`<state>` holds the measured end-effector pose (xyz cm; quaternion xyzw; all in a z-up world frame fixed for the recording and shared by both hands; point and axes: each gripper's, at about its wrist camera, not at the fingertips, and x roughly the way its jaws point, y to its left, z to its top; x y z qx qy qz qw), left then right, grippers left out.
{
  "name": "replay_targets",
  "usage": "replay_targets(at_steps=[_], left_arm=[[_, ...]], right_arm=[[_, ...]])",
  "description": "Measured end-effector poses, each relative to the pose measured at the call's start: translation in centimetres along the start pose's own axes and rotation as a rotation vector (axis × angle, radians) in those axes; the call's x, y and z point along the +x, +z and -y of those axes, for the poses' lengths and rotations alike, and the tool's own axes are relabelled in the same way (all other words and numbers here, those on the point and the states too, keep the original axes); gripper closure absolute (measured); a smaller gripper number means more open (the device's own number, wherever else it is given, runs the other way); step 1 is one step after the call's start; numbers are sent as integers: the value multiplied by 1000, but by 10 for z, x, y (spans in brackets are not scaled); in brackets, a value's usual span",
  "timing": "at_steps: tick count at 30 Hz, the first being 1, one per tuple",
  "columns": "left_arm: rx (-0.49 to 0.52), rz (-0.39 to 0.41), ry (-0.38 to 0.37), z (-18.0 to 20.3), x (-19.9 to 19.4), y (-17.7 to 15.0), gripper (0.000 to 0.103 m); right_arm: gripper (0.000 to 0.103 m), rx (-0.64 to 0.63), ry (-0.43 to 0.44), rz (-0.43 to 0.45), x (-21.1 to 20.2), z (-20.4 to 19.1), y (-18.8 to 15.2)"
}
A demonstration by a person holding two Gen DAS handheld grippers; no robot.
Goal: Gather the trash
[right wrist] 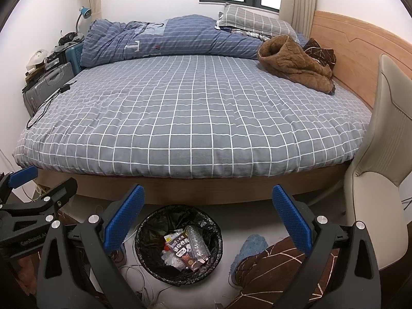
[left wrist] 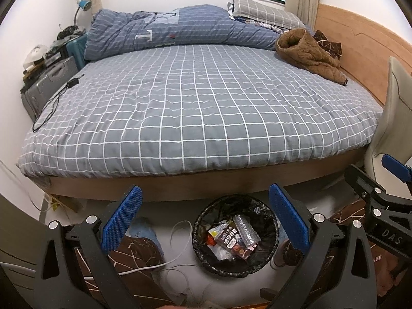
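Sitting below both grippers' spread, empty fingers [left wrist: 121, 219] — a black-lined bin [left wrist: 235, 234] holding a snack box [left wrist: 233, 242] and wrappers.

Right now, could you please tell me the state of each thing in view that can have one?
Left gripper: open, empty.
Right gripper: open, empty.
Bin: upright on the floor, black liner, partly filled with trash.
Carton: lying in the bin.
Bottle: crushed, in the bin.
Duvet: bunched along the bed's far side.
Jacket: crumpled on the bed.
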<state>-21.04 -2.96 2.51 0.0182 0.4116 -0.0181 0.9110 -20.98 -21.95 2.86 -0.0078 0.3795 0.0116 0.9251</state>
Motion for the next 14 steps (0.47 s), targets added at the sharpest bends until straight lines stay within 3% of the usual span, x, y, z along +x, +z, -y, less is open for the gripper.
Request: replay_targets(at_steps=[14], left_arm=[[-4, 4, -18, -3, 0, 0, 6]], right_arm=[[8, 5, 0, 4, 1, -2, -3]])
